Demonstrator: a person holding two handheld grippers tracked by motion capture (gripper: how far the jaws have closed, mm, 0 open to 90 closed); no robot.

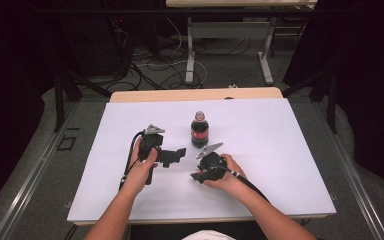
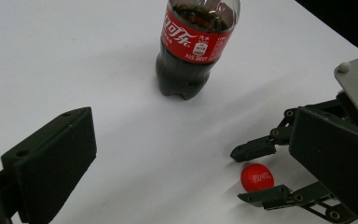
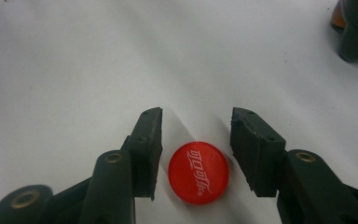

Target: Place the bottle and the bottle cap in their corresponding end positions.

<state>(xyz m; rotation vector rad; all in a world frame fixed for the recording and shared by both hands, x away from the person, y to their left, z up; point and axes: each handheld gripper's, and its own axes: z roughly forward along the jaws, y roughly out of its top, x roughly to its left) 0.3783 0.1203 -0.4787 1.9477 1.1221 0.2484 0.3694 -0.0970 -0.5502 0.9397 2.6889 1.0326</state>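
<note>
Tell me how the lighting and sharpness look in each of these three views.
High view: the white table is evenly lit, the surroundings almost black, detail soft. Left gripper view: the cola bottle casts a soft shadow; the near jaw is blurred. Right gripper view: the red cap is sharp, with slight glare on the table beyond.

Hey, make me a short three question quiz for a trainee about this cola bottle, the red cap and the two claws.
1. True or false: the red cap is screwed onto the cola bottle.
2. Which claw has the cap between its jaws: A left claw, B right claw?
3. Fill in: the bottle stands ____ on the white table.

Key: 1 false, it lies flat on the table. 2 B, jaws apart, not pressing it. 3 upright.
</note>
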